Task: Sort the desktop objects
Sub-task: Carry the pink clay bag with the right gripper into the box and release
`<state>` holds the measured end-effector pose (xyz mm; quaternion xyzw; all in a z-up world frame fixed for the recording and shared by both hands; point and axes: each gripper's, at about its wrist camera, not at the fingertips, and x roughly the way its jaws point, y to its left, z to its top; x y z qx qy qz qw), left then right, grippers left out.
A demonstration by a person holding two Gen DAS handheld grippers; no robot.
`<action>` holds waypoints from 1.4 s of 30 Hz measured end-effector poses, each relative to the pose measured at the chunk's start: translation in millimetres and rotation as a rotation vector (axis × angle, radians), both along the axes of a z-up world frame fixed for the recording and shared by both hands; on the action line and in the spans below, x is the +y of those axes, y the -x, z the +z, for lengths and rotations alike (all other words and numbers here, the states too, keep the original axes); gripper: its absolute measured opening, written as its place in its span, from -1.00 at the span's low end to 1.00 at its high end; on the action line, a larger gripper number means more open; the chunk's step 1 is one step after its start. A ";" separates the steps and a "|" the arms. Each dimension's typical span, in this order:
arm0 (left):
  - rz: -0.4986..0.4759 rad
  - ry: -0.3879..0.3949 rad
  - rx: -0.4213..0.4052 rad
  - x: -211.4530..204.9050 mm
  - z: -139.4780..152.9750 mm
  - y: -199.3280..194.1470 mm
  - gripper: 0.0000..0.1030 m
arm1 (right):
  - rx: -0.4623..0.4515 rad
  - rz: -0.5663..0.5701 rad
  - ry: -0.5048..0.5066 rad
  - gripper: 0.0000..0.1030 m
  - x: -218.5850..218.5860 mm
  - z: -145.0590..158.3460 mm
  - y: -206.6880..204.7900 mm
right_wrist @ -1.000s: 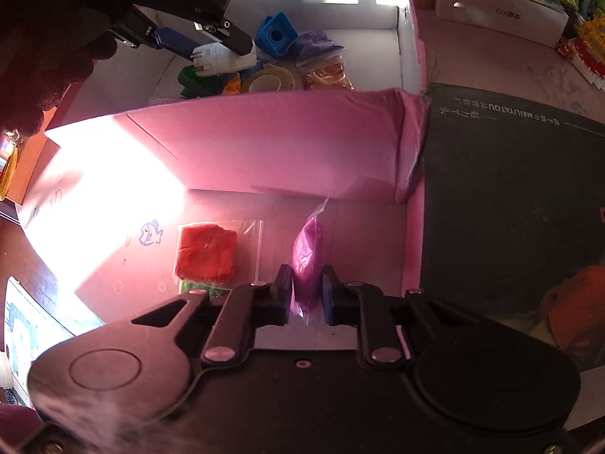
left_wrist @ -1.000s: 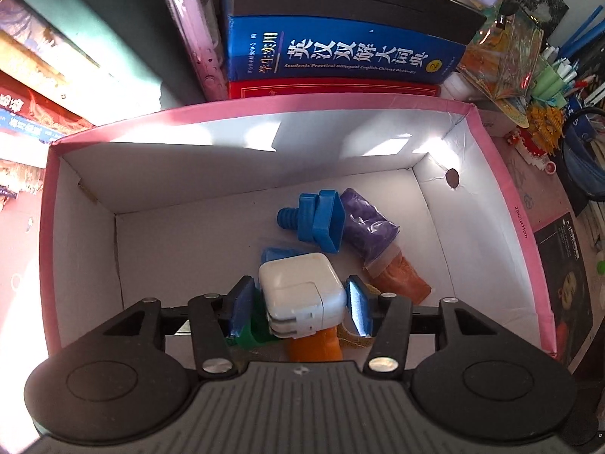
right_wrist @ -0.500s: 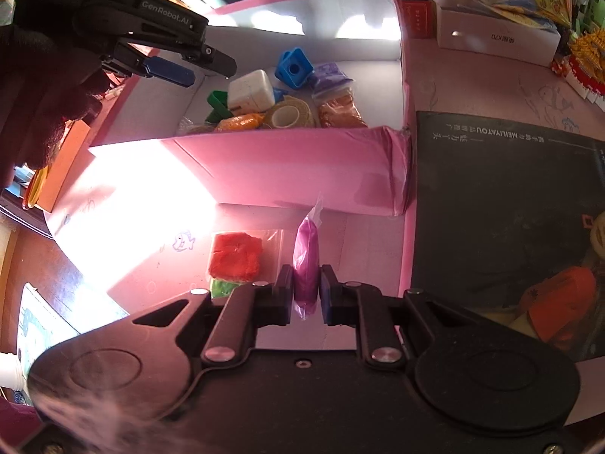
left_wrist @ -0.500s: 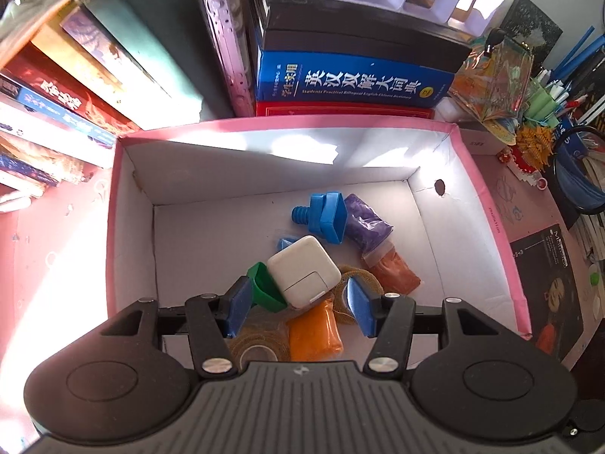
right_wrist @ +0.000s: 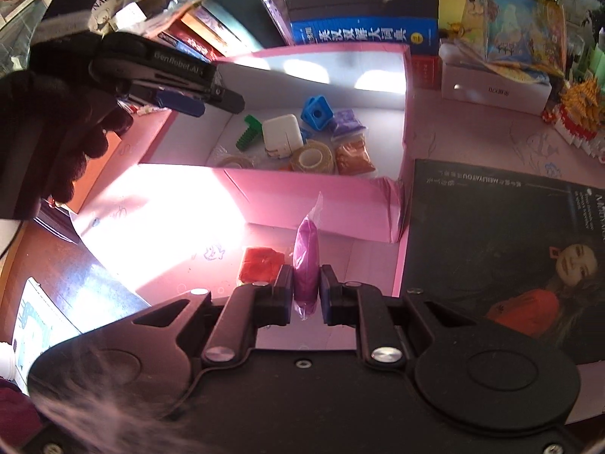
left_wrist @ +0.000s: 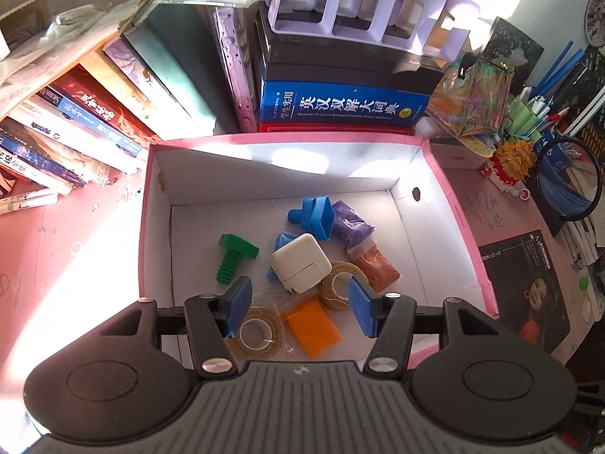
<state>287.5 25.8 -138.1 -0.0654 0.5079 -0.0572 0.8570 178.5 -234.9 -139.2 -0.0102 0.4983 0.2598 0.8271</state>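
Note:
The pink box (left_wrist: 450, 193) holds a white charger (left_wrist: 298, 263), a green bolt (left_wrist: 234, 253), a blue bolt (left_wrist: 314, 217), purple (left_wrist: 351, 225), brown (left_wrist: 376, 265) and orange (left_wrist: 312, 327) bags and two tape rolls (left_wrist: 257, 336). My left gripper (left_wrist: 298, 304) hangs open above the box's near side, empty. The right gripper (right_wrist: 307, 287) is shut on a magenta bag (right_wrist: 307, 261), lifted above the pink mat in front of the box (right_wrist: 314, 196). A red bag (right_wrist: 262, 265) lies on the mat just left of it. The right wrist view shows the left gripper (right_wrist: 200, 102) held by a gloved hand (right_wrist: 49, 128).
Books (left_wrist: 87, 128) lean behind the box at left, a blue dictionary (left_wrist: 344, 104) under a white organizer (left_wrist: 363, 3) stands behind it. A dark magazine (right_wrist: 503, 249) lies to the right on the mat. Pens and a small mirror (left_wrist: 567, 178) crowd the far right.
The left gripper let go of the white charger, which now lies in the box, and rose up and back. The right gripper lifted the magenta bag higher.

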 end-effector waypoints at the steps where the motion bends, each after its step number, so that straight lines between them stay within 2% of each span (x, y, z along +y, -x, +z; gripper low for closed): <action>1: -0.004 0.001 -0.013 0.3 4.1 5.0 0.07 | -0.009 0.002 -0.005 -0.73 -0.8 4.9 1.0; 11: -0.041 0.039 -0.114 4.5 35.1 64.6 0.07 | -0.111 0.040 -0.053 -0.73 -0.7 55.2 -7.2; 20: -0.027 0.117 -0.111 13.7 40.4 104.2 0.07 | -0.144 0.090 -0.033 -0.73 16.4 58.2 -46.1; 26: -0.028 0.152 -0.085 16.6 29.3 115.3 0.07 | -0.142 0.129 -0.003 -0.73 39.6 46.8 -76.9; 31: -0.045 0.151 -0.071 14.6 10.7 119.6 0.07 | -0.112 0.151 0.050 -0.73 55.8 25.0 -105.6; 37: -0.085 0.138 -0.058 8.7 -16.8 123.1 0.07 | -0.026 0.182 0.128 -0.73 75.6 -10.3 -135.2; 42: -0.189 0.098 -0.044 -13.4 -53.1 119.8 0.07 | 0.048 0.184 0.186 -0.73 87.6 -32.8 -150.9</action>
